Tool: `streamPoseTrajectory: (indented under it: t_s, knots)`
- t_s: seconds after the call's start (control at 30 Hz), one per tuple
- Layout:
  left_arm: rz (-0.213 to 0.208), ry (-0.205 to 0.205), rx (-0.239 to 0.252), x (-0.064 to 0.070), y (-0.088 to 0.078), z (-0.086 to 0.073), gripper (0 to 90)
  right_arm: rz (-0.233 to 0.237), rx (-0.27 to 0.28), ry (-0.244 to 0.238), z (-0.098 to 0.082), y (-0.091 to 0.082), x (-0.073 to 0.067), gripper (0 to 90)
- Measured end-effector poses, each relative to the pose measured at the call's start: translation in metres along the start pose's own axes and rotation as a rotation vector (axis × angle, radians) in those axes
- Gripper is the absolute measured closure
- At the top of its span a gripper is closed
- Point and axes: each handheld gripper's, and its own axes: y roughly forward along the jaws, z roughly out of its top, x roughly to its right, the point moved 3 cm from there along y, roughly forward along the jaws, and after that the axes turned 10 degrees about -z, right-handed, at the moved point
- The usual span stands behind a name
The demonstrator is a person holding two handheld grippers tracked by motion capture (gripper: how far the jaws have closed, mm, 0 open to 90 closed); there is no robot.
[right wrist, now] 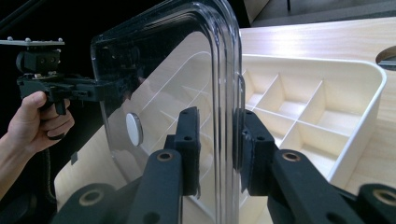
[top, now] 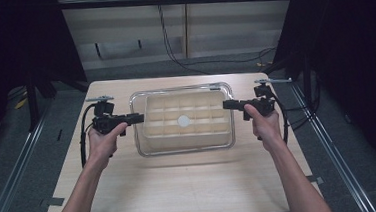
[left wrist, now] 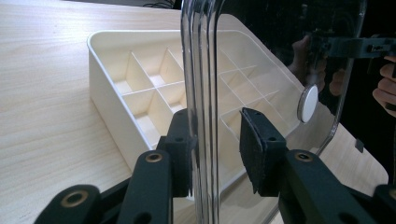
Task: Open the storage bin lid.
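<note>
From above, a clear lid (top: 181,92) with a white centre knob (top: 183,120) sits over a cream divided tray (top: 154,133) mid-table (top: 181,186), the left hand-held gripper (top: 135,117) and right hand-held gripper (top: 226,104) at its opposite short edges. Left gripper view: jaws straddle the lid's rim (left wrist: 201,93), left pad touching, right pad apart, so not yet clamped. Right gripper view: jaws bracket the rim (right wrist: 229,102) closely, contact uncertain; the lid looks rigid, light, slick, best pinched squarely at both edges.

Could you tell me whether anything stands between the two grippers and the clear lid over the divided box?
Nothing visible does. The left gripper and the right gripper each straddle an opposite rim of the clear lid, which sits above the cream divided box. Both sets of jaws have a gap.
</note>
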Motion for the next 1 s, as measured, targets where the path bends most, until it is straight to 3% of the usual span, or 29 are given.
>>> streamPoseTrajectory:
  t_s: [0.6,1.0]
  knots:
    - [0.001,0.023,0.000,0.016,-0.012,-0.010,65.7,0.020,0.005,0.007,-0.017,-0.015,-0.014,73.7]
    - [-0.021,0.010,0.017,0.017,-0.018,-0.023,65.7,0.032,0.000,-0.002,-0.030,-0.021,-0.024,74.7]
